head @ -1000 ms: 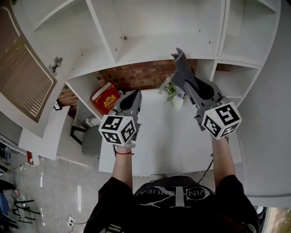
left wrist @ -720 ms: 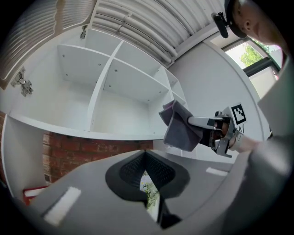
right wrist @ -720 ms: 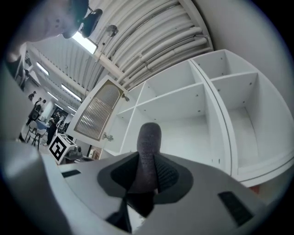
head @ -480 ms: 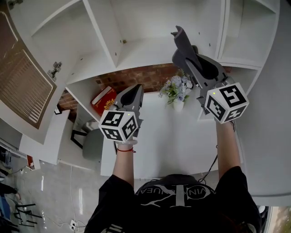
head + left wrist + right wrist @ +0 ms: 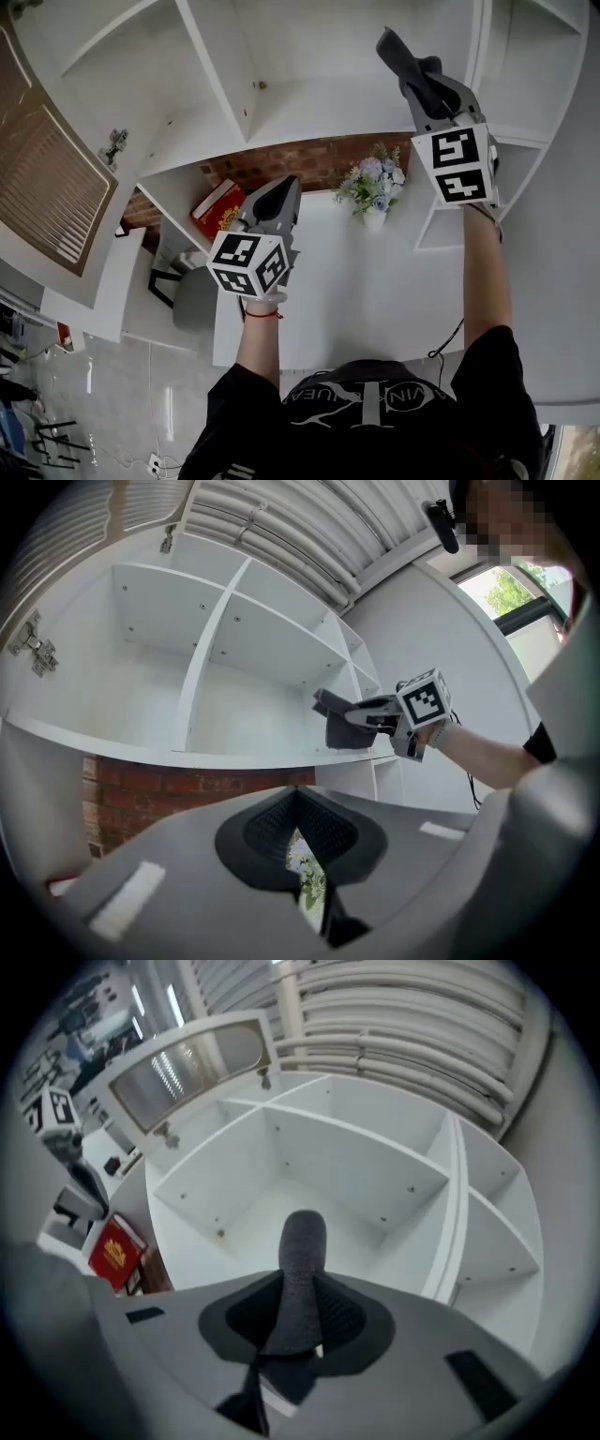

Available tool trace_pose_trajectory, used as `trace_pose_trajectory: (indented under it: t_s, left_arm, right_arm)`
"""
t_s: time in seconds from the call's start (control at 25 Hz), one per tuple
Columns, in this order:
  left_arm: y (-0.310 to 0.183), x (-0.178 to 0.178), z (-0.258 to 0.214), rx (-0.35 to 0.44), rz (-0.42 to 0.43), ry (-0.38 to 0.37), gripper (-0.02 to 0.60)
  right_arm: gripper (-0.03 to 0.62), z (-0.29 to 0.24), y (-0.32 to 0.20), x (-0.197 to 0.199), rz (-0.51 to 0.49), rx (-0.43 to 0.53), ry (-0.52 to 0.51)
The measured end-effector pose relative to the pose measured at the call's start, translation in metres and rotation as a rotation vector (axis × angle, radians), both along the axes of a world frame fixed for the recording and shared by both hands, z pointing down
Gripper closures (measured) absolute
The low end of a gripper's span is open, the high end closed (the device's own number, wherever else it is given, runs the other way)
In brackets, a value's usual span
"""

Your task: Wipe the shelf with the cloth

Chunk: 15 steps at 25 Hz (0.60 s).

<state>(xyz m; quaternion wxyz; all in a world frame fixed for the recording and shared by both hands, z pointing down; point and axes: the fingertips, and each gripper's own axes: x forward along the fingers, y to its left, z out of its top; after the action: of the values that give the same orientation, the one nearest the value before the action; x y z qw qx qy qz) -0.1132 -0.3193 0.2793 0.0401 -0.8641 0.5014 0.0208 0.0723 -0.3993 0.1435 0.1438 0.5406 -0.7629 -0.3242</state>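
- The right gripper point(image 5: 424, 82) is clamped on the grey cloth point(image 5: 405, 54). A fold of the cloth sticks out past the jaws toward the white shelf point(image 5: 319, 105), so the soft end would meet the board, not the hard jaws.
- That gripper is held high at the front of the open compartment and points into it. The cloth looks just short of the board, so I judge the wiping has not yet begun.
- The left gripper point(image 5: 277, 197) hangs lower, over the desk point(image 5: 347, 281). Its jaws are drawn together on nothing, with only a sliver of gap between them. It seems parked out of the way.
- The flowers point(image 5: 372, 183) and the red book point(image 5: 217, 204) sit below the shelf, clear of the wiping path.
- The cupboard door point(image 5: 47, 159) stands swung open at the left, which leaves the compartments within reach.
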Motion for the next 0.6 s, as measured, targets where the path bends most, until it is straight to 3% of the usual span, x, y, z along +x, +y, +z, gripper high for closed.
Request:
trace_pose_trajectory:
  t_s: [0.08, 0.16, 0.36, 0.48, 0.6]
  left_arm:
    - [-0.001, -0.003, 0.001, 0.0, 0.001, 0.001, 0.571]
    - [-0.001, -0.006, 0.001, 0.002, 0.003, 0.0, 0.571]
    - [0.001, -0.014, 0.002, 0.004, 0.005, 0.015, 0.571]
    - [0.0, -0.019, 0.003, 0.003, 0.006, 0.024, 0.571]
    - [-0.002, -0.021, 0.006, -0.001, 0.014, 0.036, 0.571]
  right_arm:
    - [0.496, 0.017, -0.015, -0.009, 0.059, -0.057, 0.096]
    - [0.496, 0.035, -0.026, -0.025, 0.052, -0.148, 0.132]
    - [0.475, 0.068, -0.029, -0.067, -0.106, -0.364, 0.097]
    - [0.439, 0.07, -0.024, -0.083, -0.222, -0.439, 0.045]
    - [0.399, 0.056, -0.016, -0.085, -0.332, -0.46, -0.071]
